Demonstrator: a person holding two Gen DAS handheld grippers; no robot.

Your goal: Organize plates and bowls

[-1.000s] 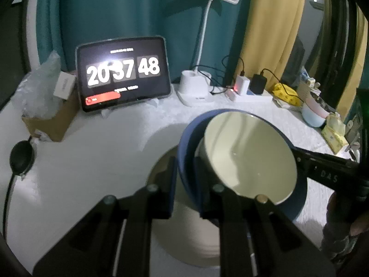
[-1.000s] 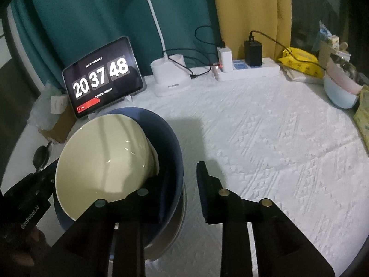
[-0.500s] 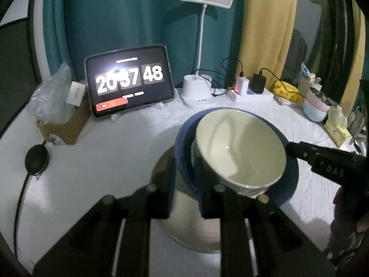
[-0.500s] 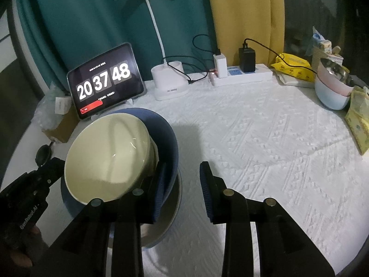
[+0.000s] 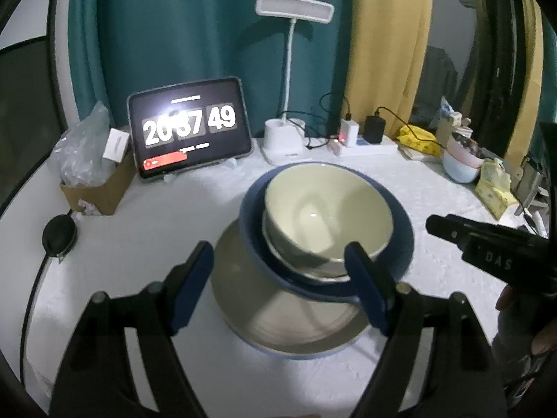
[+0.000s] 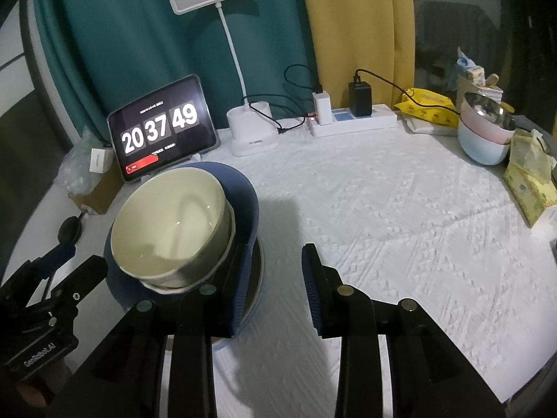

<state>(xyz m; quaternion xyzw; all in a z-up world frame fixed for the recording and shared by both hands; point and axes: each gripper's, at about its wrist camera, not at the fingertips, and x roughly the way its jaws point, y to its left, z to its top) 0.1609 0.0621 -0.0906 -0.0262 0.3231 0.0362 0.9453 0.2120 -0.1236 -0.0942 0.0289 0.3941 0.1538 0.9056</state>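
Note:
A cream bowl [image 5: 327, 216] nests in another pale bowl inside a deep blue plate [image 5: 400, 254]. This stack rests off-centre on a grey plate with a blue rim [image 5: 278, 324]. My left gripper [image 5: 278, 282] stands just in front of the stack. Its jaws are opening wide and straddle the plates' near edge without pressing on them. In the right wrist view, the right gripper [image 6: 275, 282] is open over bare cloth. Its left finger [image 6: 240, 278] stands beside the blue plate [image 6: 243, 191], and the left gripper [image 6: 75, 261] shows at the lower left.
A tablet clock [image 5: 189, 127], a desk lamp [image 5: 285, 139] and a power strip [image 6: 351, 118] line the back. Pink and light-blue bowls [image 6: 484, 132] and yellow packs [image 6: 529, 181] stand at the right. A cardboard box with a plastic bag [image 5: 94, 170] and a black round thing [image 5: 59, 237] lie at the left.
My left gripper let go of the blue plate's rim and opened wide. The tilted stack settled level on the grey plate. Both grippers drew back a little.

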